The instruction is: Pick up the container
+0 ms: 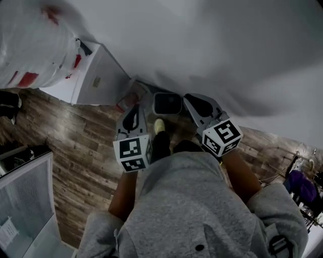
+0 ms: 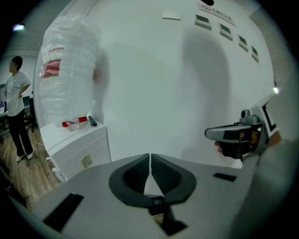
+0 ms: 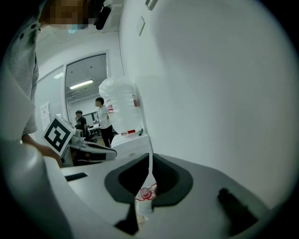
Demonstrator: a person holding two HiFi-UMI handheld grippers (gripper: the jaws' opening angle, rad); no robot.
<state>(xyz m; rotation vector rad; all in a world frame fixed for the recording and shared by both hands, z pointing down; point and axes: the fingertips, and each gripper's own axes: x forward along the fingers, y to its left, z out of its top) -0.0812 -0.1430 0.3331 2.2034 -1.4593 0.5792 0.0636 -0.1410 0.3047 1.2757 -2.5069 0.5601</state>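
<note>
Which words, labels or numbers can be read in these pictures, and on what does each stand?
No text can be read.
Sticker on the white cabinet: too small.
Sign high on the wall: blurred.
Red print on the plastic bag: blurred.
Marker cubes: square patterns only, no letters.

Wood-plank floor (image 1: 75, 146); matt grey cloth sweatshirt (image 1: 192, 201); glossy plastic bag (image 2: 70, 70).

1. Office-type workroom, maybe a lab.
2. Grey-brown wood-plank floor (image 1: 75, 136), plain white wall (image 2: 154, 70) with a row of small wall control panels (image 2: 205, 19).
3. Glass partition (image 3: 86, 79); standing people (image 3: 101, 119) and ceiling strip light (image 3: 81, 84) behind it.
4. Low white cabinet (image 2: 79, 149).
</note>
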